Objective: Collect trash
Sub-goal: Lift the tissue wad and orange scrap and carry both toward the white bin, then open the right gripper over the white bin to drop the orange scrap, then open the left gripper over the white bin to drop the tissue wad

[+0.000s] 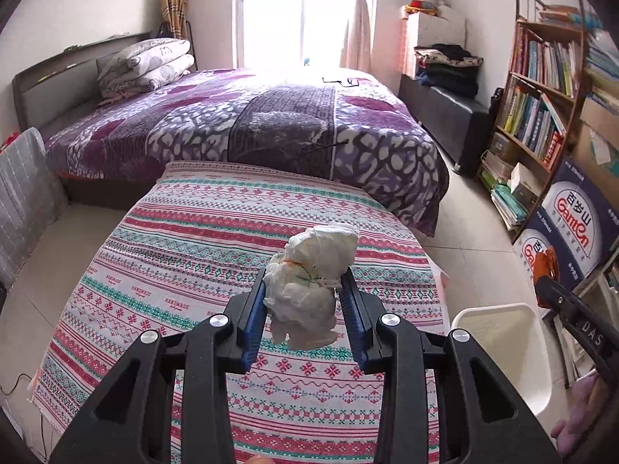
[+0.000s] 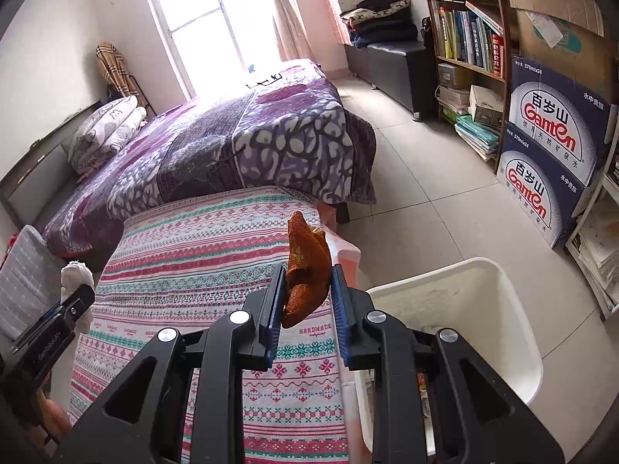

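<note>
Both grippers are gripping trash beside the white bin [image 2: 499,290], which is standing on the floor just off the patterned table [image 1: 193,270]. With my left gripper [image 1: 305,286] I am clenching a crumpled tissue wad [image 1: 309,270] over the table, left of the bin; it is looking soft, light and crushable, so a mid-body pinch suits it. With my right gripper [image 2: 307,282] I am pinching a dried orange peel [image 2: 305,266] at the bin's near-left rim; I judge it stiff, brittle and light.

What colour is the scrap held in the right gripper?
Orange-brown, like dried peel; the right gripper is shut on it. Best seen in the right wrist view.
</note>
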`<state>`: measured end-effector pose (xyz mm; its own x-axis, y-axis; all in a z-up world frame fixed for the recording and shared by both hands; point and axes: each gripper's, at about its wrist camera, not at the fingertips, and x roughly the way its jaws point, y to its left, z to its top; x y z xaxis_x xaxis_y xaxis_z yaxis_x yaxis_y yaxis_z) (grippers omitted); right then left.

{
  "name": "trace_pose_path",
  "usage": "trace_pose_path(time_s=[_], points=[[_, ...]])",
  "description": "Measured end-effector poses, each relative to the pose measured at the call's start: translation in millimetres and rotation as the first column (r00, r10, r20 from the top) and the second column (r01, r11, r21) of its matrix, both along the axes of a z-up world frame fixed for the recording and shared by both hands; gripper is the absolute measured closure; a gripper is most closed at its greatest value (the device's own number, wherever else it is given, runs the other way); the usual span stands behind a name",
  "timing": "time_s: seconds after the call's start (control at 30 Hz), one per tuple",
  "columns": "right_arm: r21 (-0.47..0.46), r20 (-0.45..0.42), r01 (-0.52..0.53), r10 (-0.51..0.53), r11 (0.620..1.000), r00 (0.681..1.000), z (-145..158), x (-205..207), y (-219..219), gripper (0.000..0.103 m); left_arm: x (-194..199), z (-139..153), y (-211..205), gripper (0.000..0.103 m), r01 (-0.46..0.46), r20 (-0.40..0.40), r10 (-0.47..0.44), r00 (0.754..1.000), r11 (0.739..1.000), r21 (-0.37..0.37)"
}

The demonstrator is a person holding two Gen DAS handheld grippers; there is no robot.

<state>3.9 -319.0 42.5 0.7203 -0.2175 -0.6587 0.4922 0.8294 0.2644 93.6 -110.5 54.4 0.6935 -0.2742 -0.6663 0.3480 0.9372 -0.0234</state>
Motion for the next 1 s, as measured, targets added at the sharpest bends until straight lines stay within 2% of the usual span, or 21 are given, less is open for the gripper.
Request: trace_pose_path(time_s=[0.2,0.43,0.53,0.77,1.0], points=[[-0.001,-0.029,0.049,-0.049,0.999,0.998,-4,-12,-20,0.08,-13,-7,-28,0.066,0.069,-0.007,-0.069,0.998,0.997,0.017],[0.066,-0.098,0.164,-0.157,0.984,0.983,-17,-32,-55,0.077,-28,-18,-63,0.066,0.159,-0.028,-0.158,0.987,0.987,0.032],[0.086,-0.11,0.231,-0.221,0.969,0.969,-20,-44,-69,0.051,-34,-23,-78,0.066,0.201,-0.044,-0.199,0.979,0.979,0.033],[0.087,-0.103,0.338,-0.329,0.937,0.939,-22,-71,-95,0.03,-55,-36,-117,0.066,0.302,-0.071,-0.299,0.952,0.952,0.042],[0.136,-0.093,0.415,-0.405,0.9,0.909,-23,-101,-126,0.022,-78,-51,-154,0.065,0.403,-0.117,-0.396,0.91,0.914,0.04]])
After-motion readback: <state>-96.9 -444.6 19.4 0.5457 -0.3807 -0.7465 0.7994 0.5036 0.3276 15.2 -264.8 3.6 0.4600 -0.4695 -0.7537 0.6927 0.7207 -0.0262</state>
